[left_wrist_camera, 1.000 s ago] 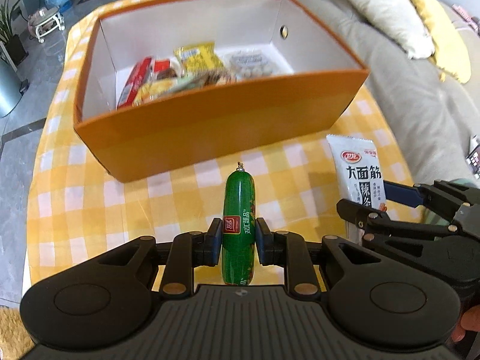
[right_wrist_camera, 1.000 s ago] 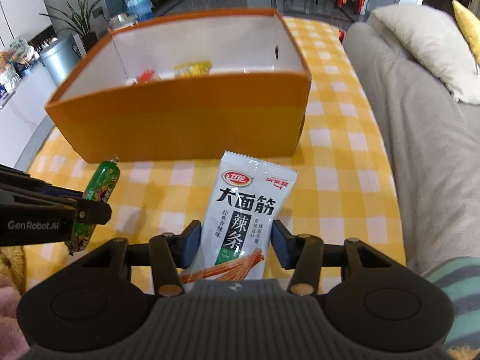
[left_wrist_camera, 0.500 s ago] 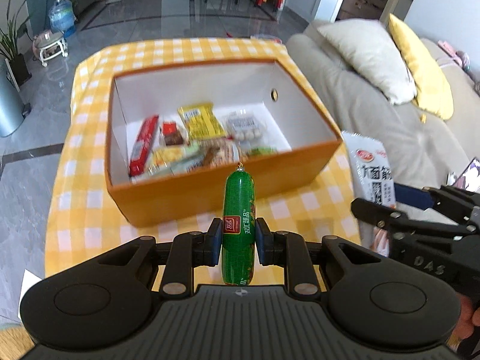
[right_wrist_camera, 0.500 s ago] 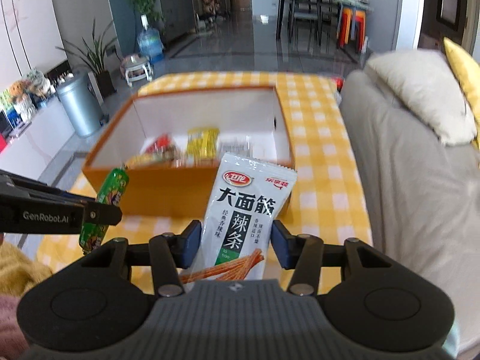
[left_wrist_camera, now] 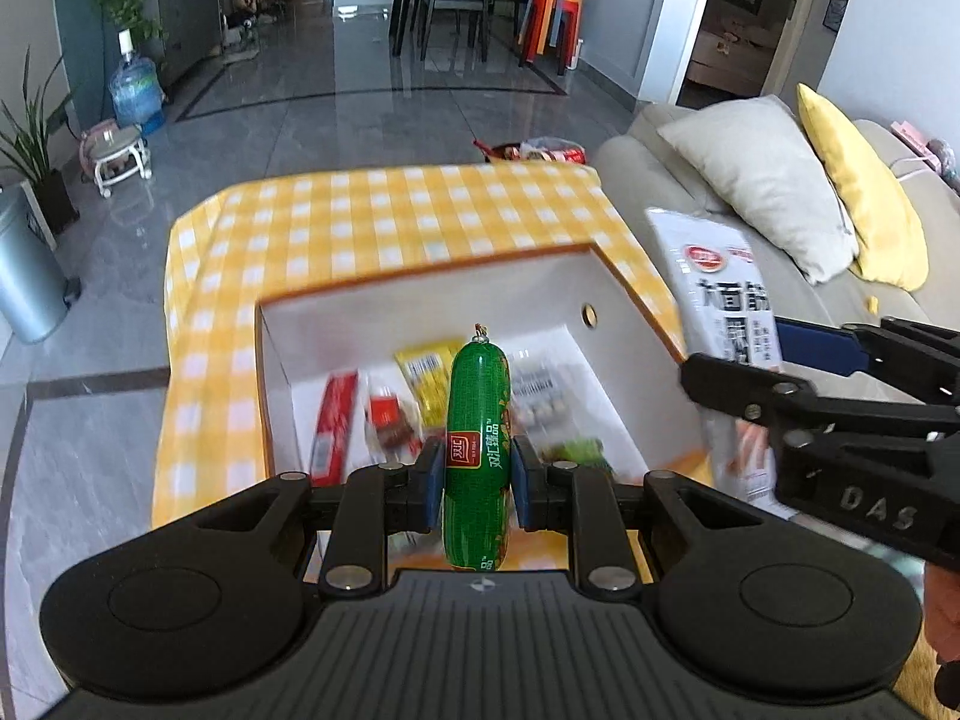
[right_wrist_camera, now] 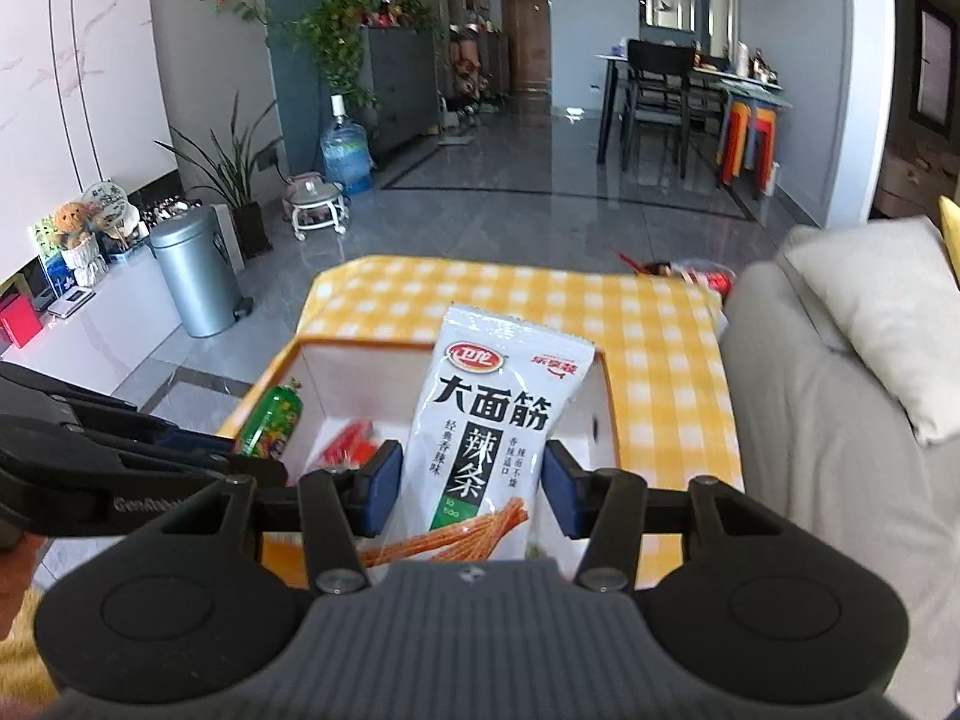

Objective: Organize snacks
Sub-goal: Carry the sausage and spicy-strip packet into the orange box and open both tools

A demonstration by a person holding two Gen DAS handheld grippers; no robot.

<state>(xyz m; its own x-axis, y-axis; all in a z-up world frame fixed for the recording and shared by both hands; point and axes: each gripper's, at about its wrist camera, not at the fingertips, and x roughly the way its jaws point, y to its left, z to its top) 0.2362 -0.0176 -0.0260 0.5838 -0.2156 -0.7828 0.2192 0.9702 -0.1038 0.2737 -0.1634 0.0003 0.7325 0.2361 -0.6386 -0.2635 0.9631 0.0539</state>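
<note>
Fingers stay clamped, left gripper point(left_wrist_camera: 477, 483) on green sausage point(left_wrist_camera: 477, 450), right gripper point(right_wrist_camera: 471, 489) on white packet point(right_wrist_camera: 489, 438), now above orange box point(left_wrist_camera: 630, 282).

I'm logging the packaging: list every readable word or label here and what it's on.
"大面筋", "辣条", "卫龙": white spicy-strip packet in the right gripper.
"双汇": green sausage in the left gripper; other print unreadable.
"DAS": right gripper's side, in the left wrist view.
"GenRobot": left gripper's side, cut off.
Snacks in the orange box: blurred, unreadable.
</note>
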